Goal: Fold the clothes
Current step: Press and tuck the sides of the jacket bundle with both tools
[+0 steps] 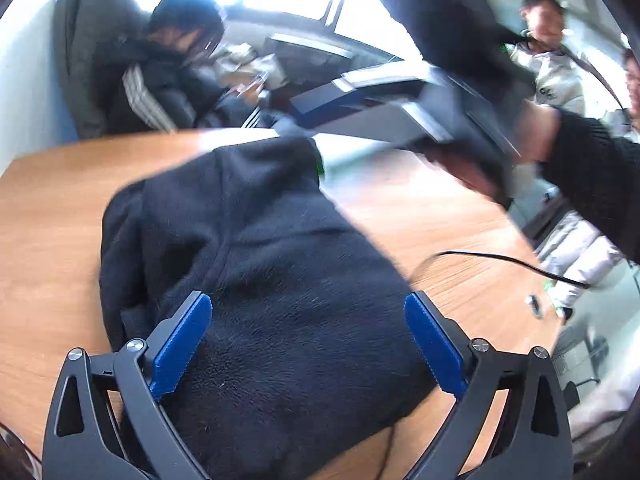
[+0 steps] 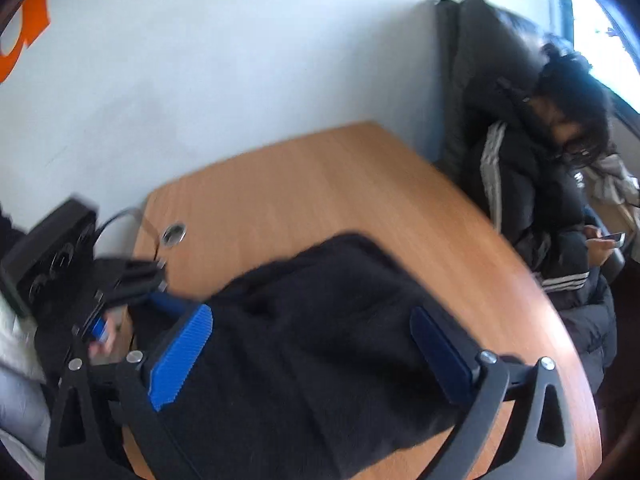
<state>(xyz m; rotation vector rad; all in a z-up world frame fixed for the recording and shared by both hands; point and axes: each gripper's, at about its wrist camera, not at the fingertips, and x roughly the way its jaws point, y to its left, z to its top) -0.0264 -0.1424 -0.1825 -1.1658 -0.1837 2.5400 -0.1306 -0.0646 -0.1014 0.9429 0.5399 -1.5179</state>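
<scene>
On the wooden counter (image 1: 60,208) a dark fleece garment (image 1: 256,264) lies bunched near its near edge, both the left gripper (image 1: 308,340) and right gripper (image 2: 312,344) hovering above it with jaws wide and empty, so the fold seems between grasps, and next calls for pinching an edge.

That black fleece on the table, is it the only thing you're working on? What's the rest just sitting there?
Part of the job:
black fleece garment, bunched on the wooden table
left gripper, open above it
right gripper, open above it

Just lying about:
black cable
round cable hole
seated person with a phone
</scene>
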